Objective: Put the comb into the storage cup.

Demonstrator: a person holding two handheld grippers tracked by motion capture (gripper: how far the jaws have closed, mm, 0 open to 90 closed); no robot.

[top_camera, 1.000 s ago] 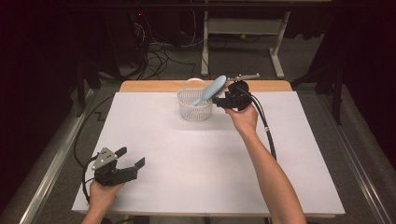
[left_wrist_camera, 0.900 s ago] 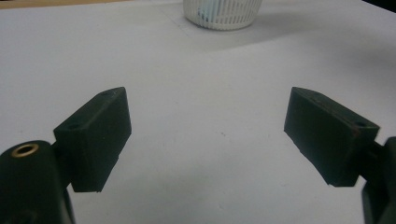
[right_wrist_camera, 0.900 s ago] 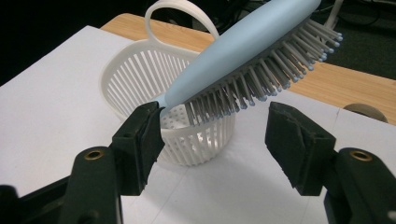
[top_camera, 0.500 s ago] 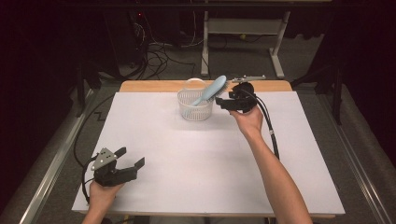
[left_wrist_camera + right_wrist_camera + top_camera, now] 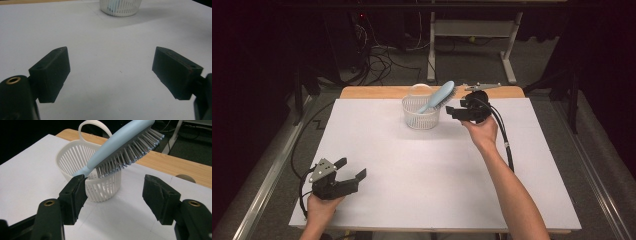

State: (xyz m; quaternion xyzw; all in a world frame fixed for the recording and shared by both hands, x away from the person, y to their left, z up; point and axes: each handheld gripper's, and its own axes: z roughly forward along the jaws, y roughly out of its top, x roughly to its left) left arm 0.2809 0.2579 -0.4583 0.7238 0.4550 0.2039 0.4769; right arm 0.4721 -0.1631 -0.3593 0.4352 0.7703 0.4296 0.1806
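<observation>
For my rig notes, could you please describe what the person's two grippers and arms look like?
Both are black handheld tools. The left gripper carries a grey three-cornered plate on top, and its jaws are blocky black wedges; a black cable trails from it. The right gripper trails a thick black cable along the forearm and shows brass-coloured screw inserts. The forearms are bare, with no sleeves.

Ahead of the right gripper (image 5: 455, 111) stand the basket (image 5: 421, 112) and leaning brush (image 5: 439, 95); bare table (image 5: 422, 170) lies behind.

Pale blue brush (image 5: 120, 140) with grey bristles, white slatted basket (image 5: 75, 157), white surface (image 5: 412, 165) edged in wood, black tongs (image 5: 462, 112).
</observation>
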